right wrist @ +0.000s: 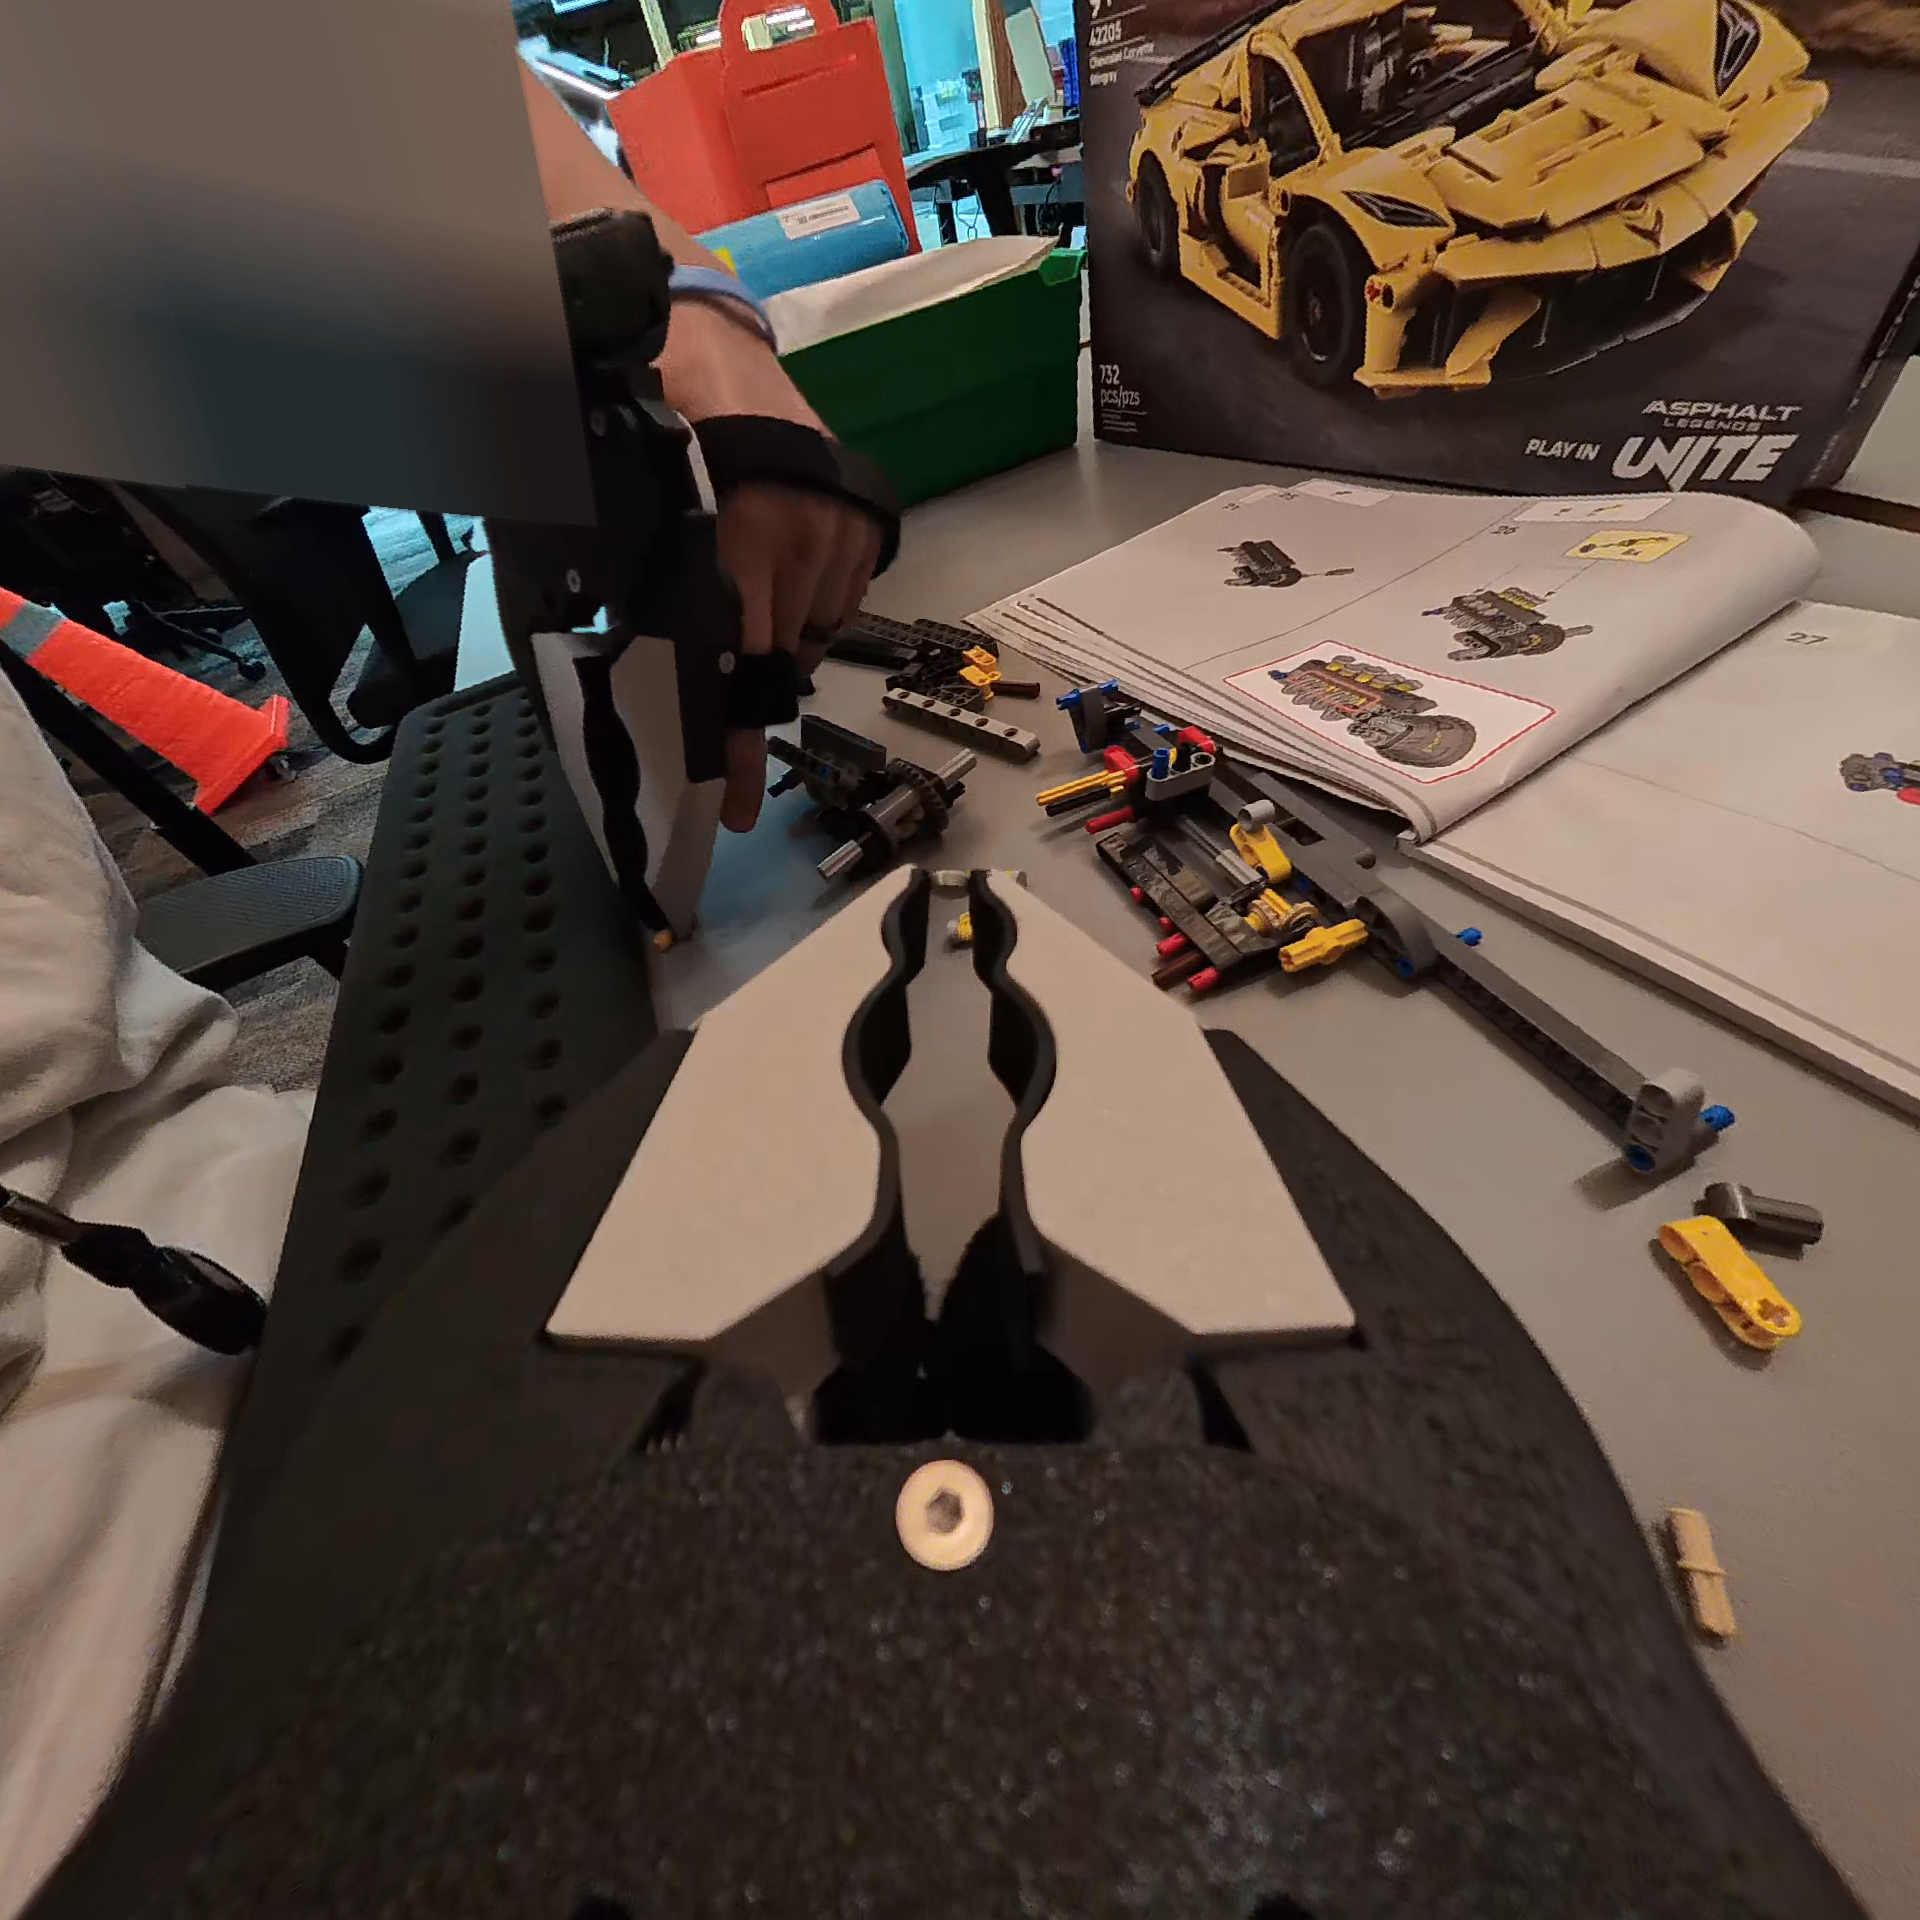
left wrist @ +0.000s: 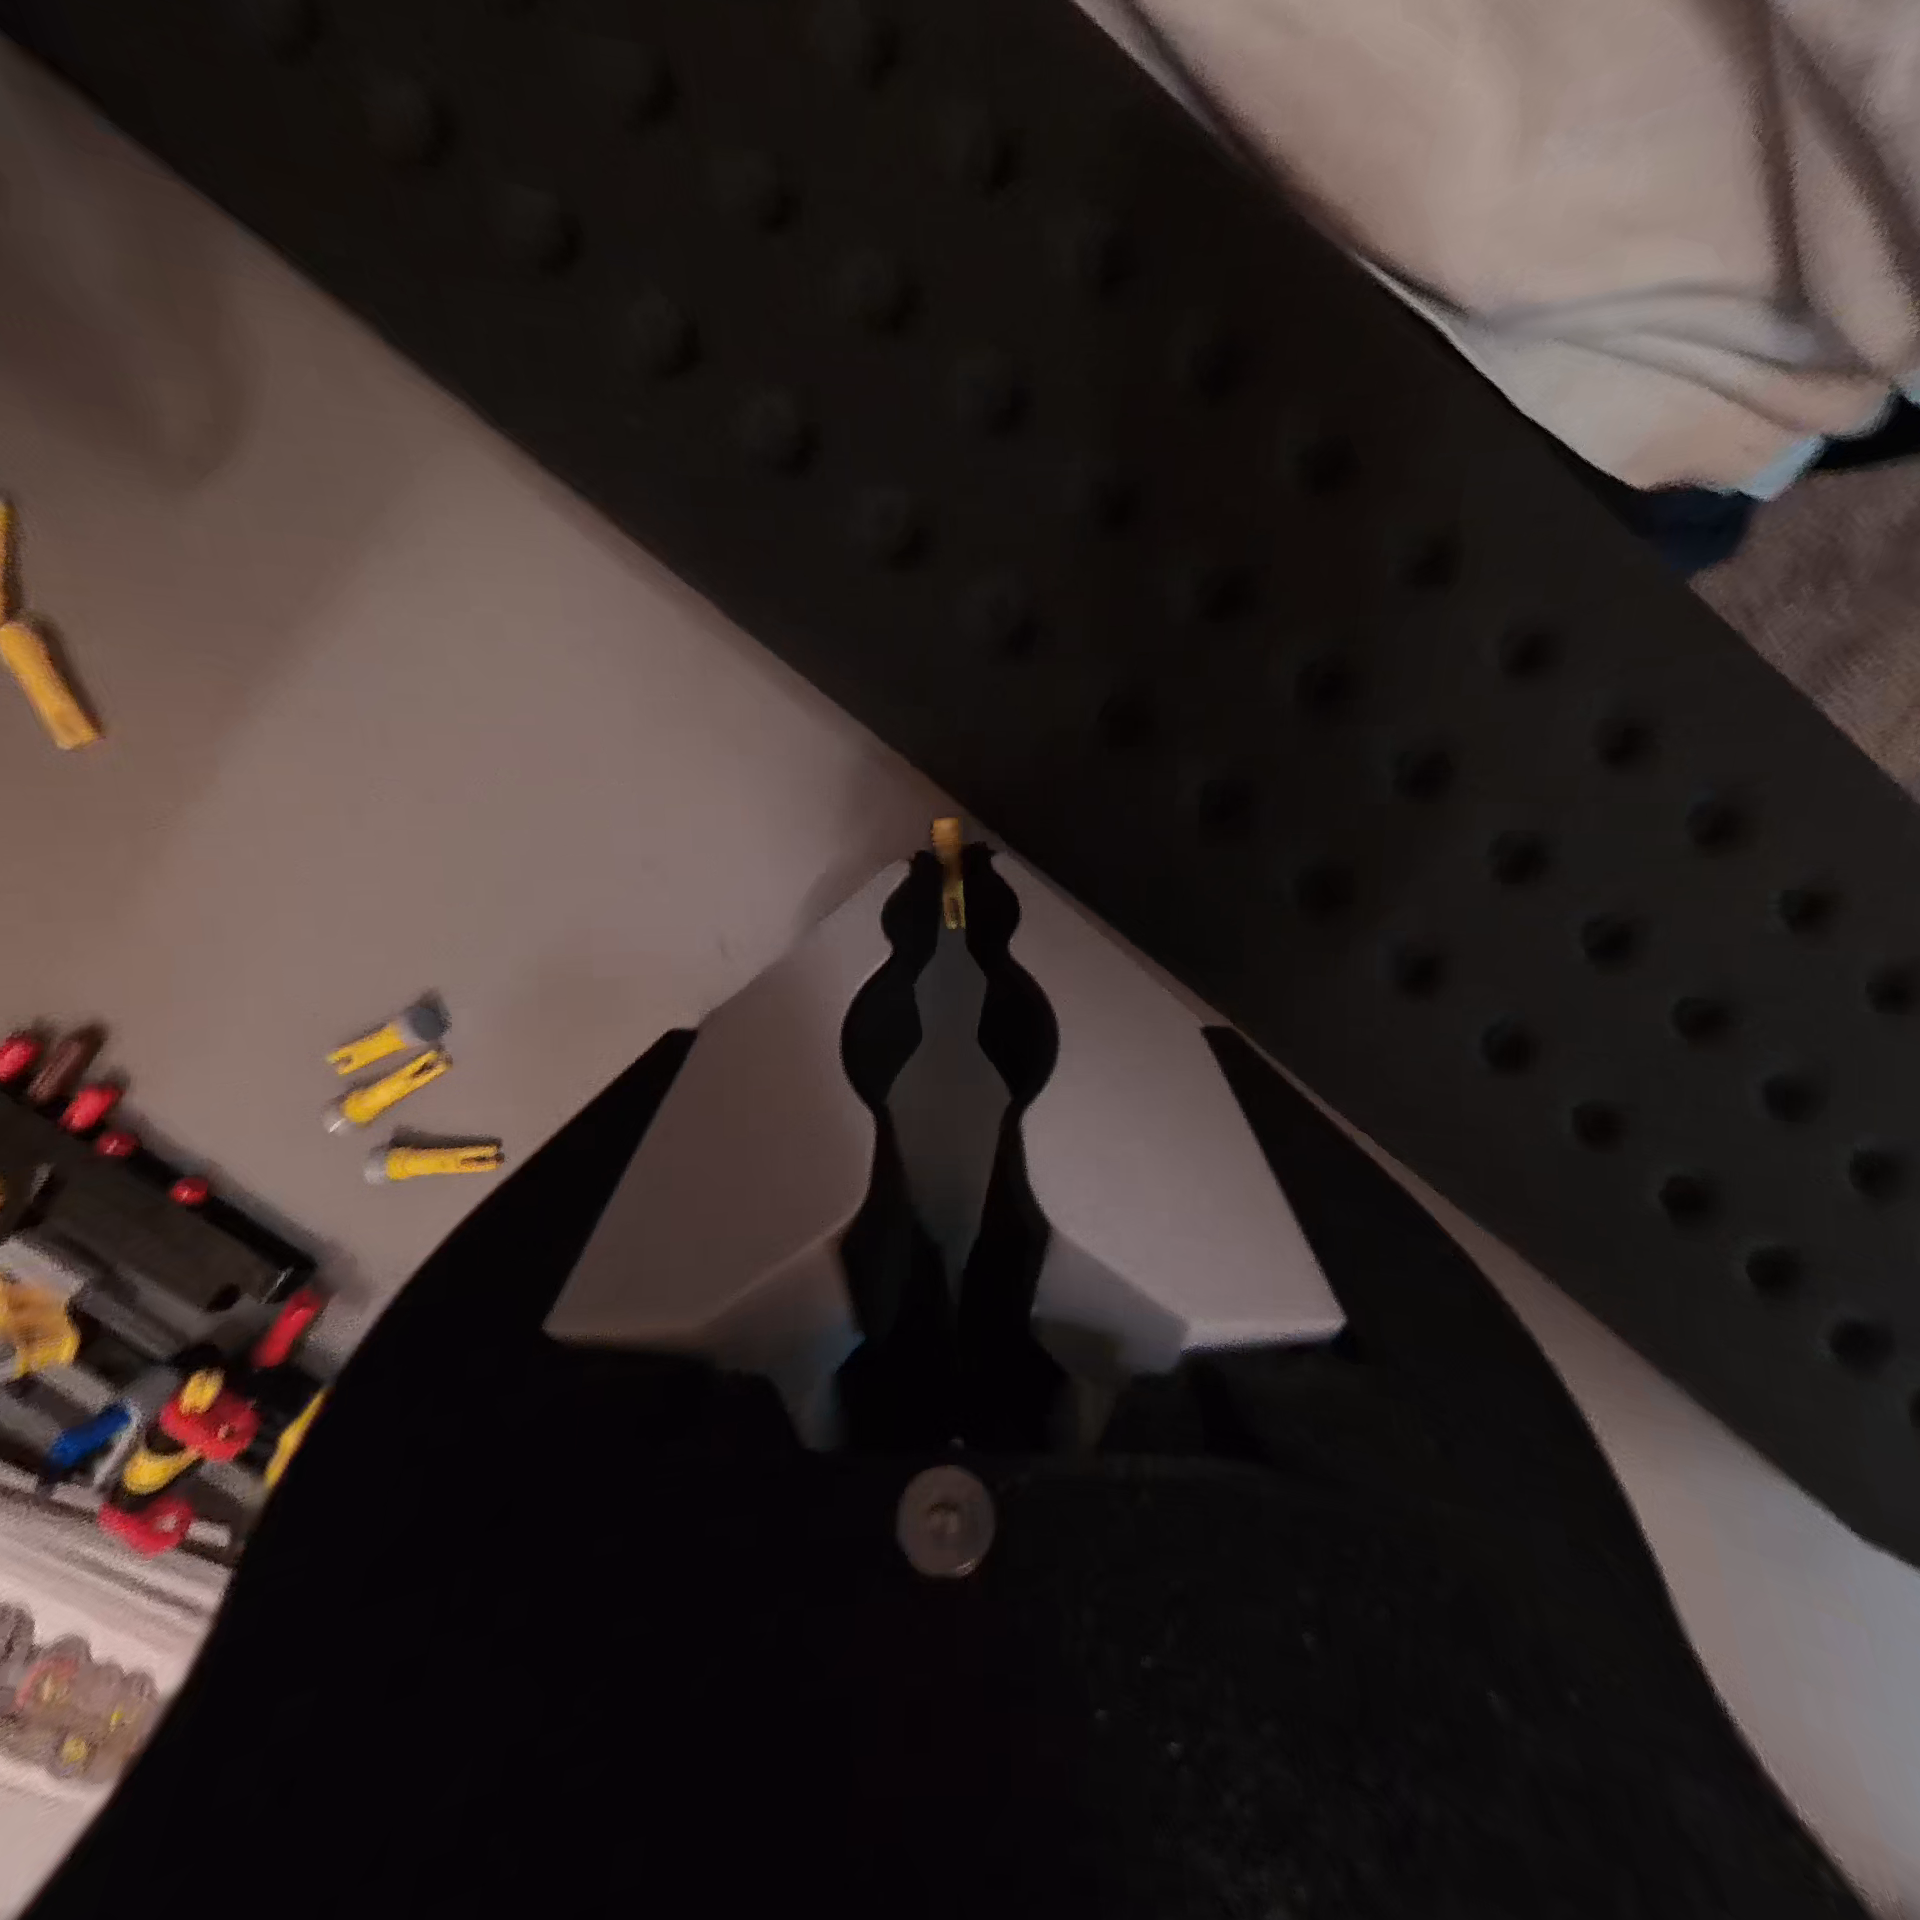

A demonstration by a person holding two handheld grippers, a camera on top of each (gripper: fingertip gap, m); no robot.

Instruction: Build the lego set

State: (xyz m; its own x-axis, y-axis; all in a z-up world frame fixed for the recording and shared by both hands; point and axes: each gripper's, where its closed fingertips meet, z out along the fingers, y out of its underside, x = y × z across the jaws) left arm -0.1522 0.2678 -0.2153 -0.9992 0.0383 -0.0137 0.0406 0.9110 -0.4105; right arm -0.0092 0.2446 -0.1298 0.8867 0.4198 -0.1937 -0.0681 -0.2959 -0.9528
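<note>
Yellow pin (left wrist: 948, 871) clamped in my left fingers (left wrist: 951, 862) at table's near edge | right fingers (right wrist: 953, 883) nearly together over another small piece, grip unclear | light, stiff, slippery: hold mid-shaft.

Two close wrist views — shared tabletop (right wrist: 1351, 1351)

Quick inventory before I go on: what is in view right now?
Set box: one, dark with yellow car, standing at back.
Instruction booklet: one, open, right.
Long chassis assembly: one, grey-black, beside booklet.
Gear assembly: one, grey, centre.
Yellow connector: one, near right.
Loose yellow pins: three, on table.
Green bin: one, behind.
Left gripper: shut on small yellow pin.
Right gripper: nearly closed, nothing clearly held.
</note>
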